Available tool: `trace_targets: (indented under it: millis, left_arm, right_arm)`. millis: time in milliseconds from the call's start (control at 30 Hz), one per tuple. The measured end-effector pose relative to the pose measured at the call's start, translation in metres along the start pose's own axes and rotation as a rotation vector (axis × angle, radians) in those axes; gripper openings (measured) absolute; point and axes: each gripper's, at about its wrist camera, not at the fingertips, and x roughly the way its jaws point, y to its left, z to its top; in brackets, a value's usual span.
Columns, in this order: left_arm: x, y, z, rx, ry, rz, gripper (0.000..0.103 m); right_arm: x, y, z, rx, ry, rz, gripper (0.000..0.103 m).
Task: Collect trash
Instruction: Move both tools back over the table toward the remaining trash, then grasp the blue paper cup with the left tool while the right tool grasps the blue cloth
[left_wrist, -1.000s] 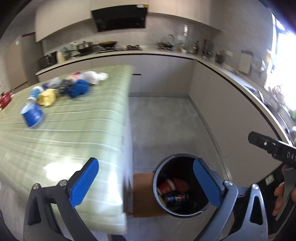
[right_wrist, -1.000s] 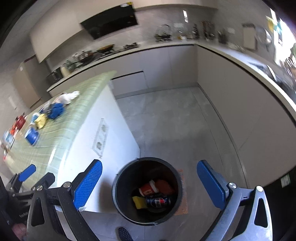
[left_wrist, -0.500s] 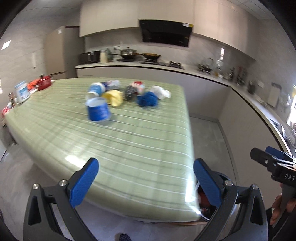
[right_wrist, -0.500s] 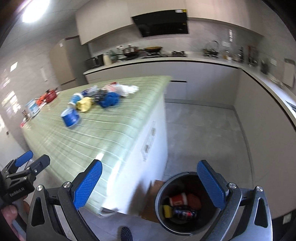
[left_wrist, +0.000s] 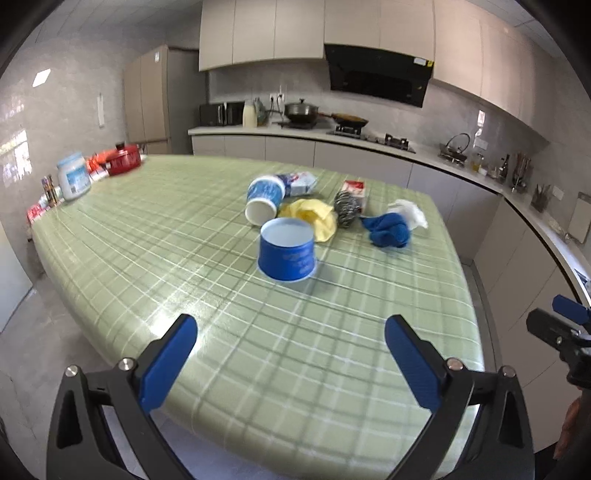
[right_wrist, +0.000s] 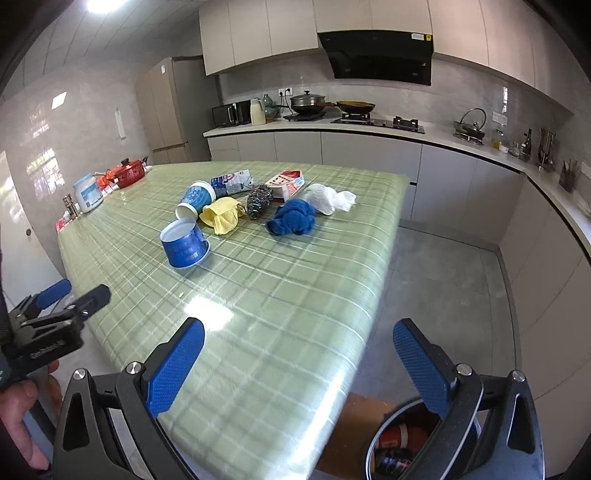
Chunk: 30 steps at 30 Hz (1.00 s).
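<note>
Kitchen, grey cabinets along far wall and right side; green checked desk fills the middle. Trash lies clustered toward the desk's far right part: blue paper cup standing upside down, nearest of the lot; second blue cup on its side just behind it, mouth facing near; yellow cloth between them and to the right; steel scourer touching the cloth's right edge; blue rag further right with white crumpled tissue against it; red-white carton and foil wrapper at the far side of the pile. Red pot and white jar at far left edge. Black bin on the floor off the desk's near right corner, cans inside. Left tool fingers wide apart, holding nothing, over near desk edge. Right tool likewise spread, holding nothing.
</note>
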Motion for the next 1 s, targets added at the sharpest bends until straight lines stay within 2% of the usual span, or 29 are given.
trace_targets:
  millis: [100,233,333,400,533,733,1000]
  left_arm:
    - [0.017,0.009,0.005,-0.008,0.007,-0.008,0.101]
    - [0.042,0.017,0.016,-0.005,0.018,-0.015,0.101]
    - [0.065,0.021,0.026,-0.005,0.029,-0.023,0.101]
    - [0.079,0.023,0.03,-0.007,0.04,-0.033,0.097]
    - [0.105,0.02,0.037,-0.002,0.071,-0.05,0.095]
    - [0.136,0.015,0.047,0.014,0.099,-0.057,0.094]
    - [0.175,0.012,0.062,0.052,0.166,-0.065,0.084]
  right_arm:
    - [0.022,0.012,0.012,-0.005,0.009,-0.007,0.103]
    - [0.052,0.023,0.025,-0.01,0.023,-0.015,0.096]
    - [0.077,0.026,0.034,-0.013,0.034,-0.024,0.095]
    - [0.092,0.026,0.039,-0.008,0.042,-0.026,0.093]
    - [0.124,0.025,0.046,0.002,0.064,-0.036,0.088]
    - [0.161,0.022,0.062,0.011,0.075,-0.041,0.088]
    - [0.221,0.014,0.094,0.016,0.111,-0.045,0.088]
